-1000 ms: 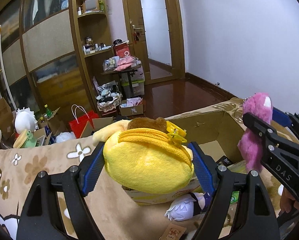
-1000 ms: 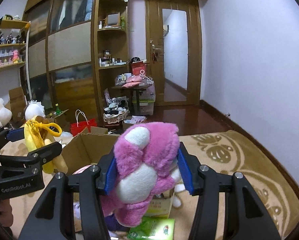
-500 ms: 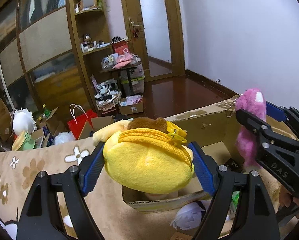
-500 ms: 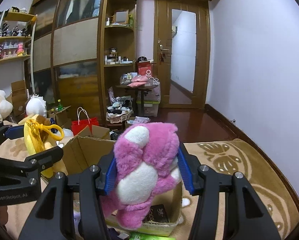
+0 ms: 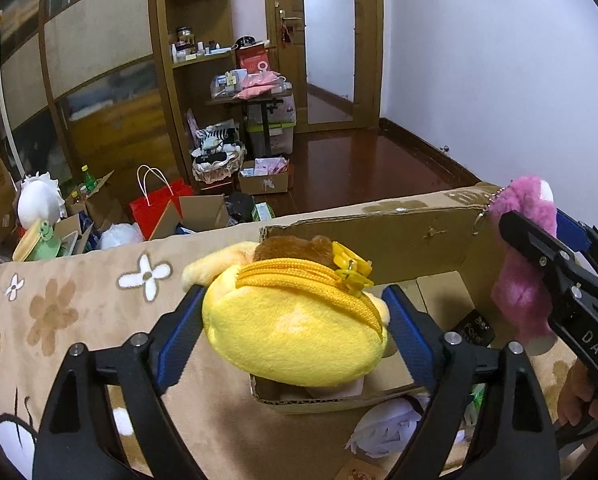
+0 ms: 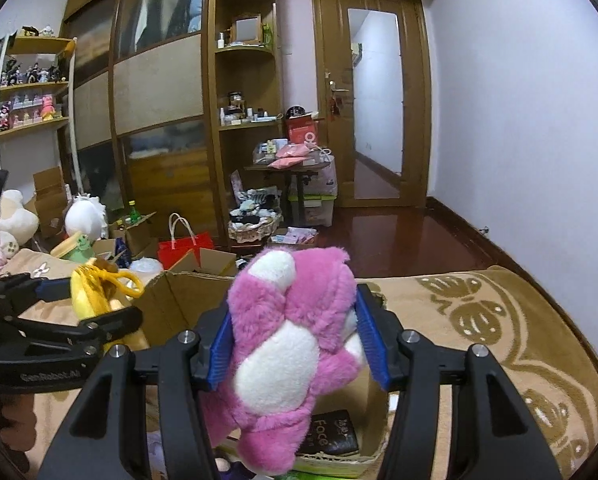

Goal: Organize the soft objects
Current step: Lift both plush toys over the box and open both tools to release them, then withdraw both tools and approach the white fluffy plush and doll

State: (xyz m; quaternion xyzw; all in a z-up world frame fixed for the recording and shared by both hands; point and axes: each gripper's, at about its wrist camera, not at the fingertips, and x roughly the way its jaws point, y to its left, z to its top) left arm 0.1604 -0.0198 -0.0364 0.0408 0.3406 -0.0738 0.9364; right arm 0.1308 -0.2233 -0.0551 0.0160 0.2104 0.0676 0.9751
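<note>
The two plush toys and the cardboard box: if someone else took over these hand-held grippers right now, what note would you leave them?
Left hand-held gripper: shut on the yellow zippered plush, held above the near left part of the cardboard box.
Right hand-held gripper: shut on the pink and white plush, above the box's right side.
Box: open, on the brown patterned blanket; a dark packet lies inside.
Done: both toys picked up and brought over the box.
Left: probably lower and release each into the box. A white plush lies outside the box's near wall.

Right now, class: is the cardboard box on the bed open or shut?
Open. The cardboard box has its flap raised, and a dark packet shows on its floor.
</note>
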